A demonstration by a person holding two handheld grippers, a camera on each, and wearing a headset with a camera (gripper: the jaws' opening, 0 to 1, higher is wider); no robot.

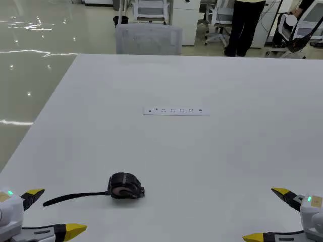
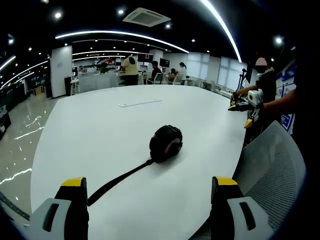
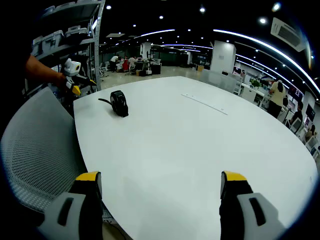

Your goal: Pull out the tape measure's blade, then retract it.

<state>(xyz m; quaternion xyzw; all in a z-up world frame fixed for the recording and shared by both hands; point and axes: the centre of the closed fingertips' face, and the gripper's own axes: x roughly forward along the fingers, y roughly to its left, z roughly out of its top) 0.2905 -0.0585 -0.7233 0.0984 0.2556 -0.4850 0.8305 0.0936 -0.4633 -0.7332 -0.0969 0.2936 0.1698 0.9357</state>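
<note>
Yellow-tipped jaws of both grippers sit at the bottom edge of the head view, left gripper (image 1: 55,212) and right gripper (image 1: 266,214), each with jaws spread wide and holding nothing. Tape measure (image 1: 125,186) lies on the white table (image 1: 227,151), near the person's edge and left of centre: a small dark round case. Dark strap (image 1: 75,196) trails from the case toward the left gripper and ends just short of its jaws. Left gripper view looks straight at the case, strap running back between the open jaws. Right gripper view has it small and well apart, over by the left gripper. No blade visible outside the case. A small nub on the case's right side may be the blade hook, but it is too small to tell. Power strip (image 1: 176,111) is set into the table farther out, clear of the work. Judged step: the approach, pull-out not yet begun. Next move likely calls for the left gripper to close on the case and steady it, avoiding the loose strap, while the right crosses over, finds the hook and nips it. A poor hold on the case would let it drag.
</note>
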